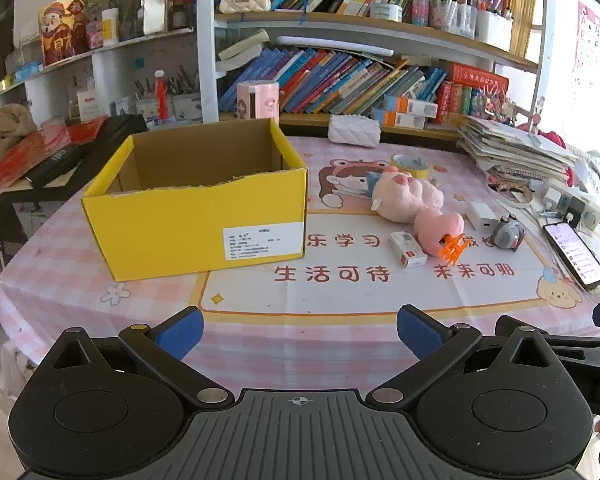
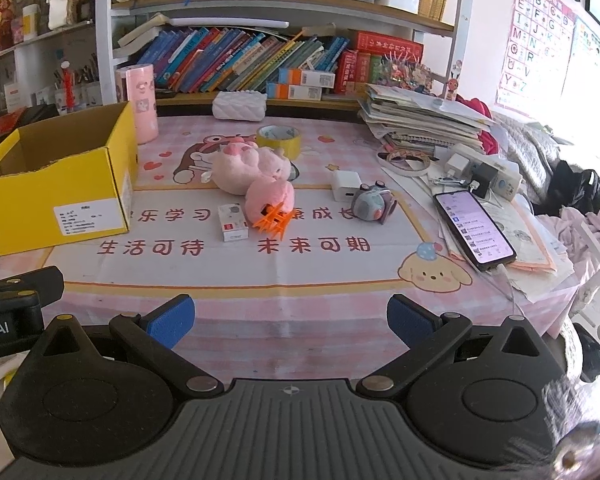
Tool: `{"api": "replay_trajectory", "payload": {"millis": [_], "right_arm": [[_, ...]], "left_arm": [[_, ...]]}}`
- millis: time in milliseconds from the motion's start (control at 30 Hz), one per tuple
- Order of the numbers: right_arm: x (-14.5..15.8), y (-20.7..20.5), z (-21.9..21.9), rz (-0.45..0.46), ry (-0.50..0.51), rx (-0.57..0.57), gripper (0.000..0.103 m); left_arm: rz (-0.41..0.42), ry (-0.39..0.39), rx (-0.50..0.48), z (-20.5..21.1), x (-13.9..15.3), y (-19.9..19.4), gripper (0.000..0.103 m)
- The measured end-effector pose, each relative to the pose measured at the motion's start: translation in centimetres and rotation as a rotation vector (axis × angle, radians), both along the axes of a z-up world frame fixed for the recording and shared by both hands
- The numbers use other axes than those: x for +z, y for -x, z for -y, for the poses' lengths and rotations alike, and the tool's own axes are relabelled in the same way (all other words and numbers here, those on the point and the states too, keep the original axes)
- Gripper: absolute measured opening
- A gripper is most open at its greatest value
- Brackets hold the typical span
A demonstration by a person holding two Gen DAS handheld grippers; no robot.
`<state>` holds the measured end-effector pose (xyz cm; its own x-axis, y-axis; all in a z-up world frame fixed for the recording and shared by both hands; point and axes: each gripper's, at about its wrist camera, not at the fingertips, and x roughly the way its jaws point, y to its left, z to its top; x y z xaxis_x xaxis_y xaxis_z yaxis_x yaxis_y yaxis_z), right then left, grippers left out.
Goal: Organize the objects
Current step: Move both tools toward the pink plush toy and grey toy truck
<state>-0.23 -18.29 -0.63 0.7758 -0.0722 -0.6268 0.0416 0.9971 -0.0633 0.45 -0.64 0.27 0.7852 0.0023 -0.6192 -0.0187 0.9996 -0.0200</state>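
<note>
A yellow cardboard box (image 1: 196,216) (image 2: 60,184) stands open-topped on the left of the table. To its right lie a pink plush toy (image 1: 412,200) (image 2: 256,176), an orange hair claw (image 1: 454,250) (image 2: 272,220), a small white carton (image 1: 407,249) (image 2: 233,222), a white charger block (image 1: 481,216) (image 2: 346,185), a grey tape measure (image 1: 509,234) (image 2: 372,203) and a yellow tape roll (image 1: 411,165) (image 2: 279,138). My left gripper (image 1: 300,336) hangs open over the table's near edge, holding nothing. My right gripper (image 2: 290,322) is open and empty too, just right of the left one.
A phone (image 2: 474,230) (image 1: 576,254) with a lit screen lies at the right, beside a stack of papers and notebooks (image 2: 420,120). A pink cylinder (image 2: 138,100) stands behind the box. A white pouch (image 2: 240,106) sits at the table's back edge below the bookshelves.
</note>
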Motion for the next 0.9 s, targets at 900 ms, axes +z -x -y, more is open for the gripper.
{"api": "replay_trajectory", "payload": {"millis": [900], "right_arm": [[-1.5,-7.3,6.4,-0.059,-0.018,-0.033,0.103]], "left_arm": [[-0.071,-0.010,-0.018,6.4,-1.3,-7.8,0.103]]}}
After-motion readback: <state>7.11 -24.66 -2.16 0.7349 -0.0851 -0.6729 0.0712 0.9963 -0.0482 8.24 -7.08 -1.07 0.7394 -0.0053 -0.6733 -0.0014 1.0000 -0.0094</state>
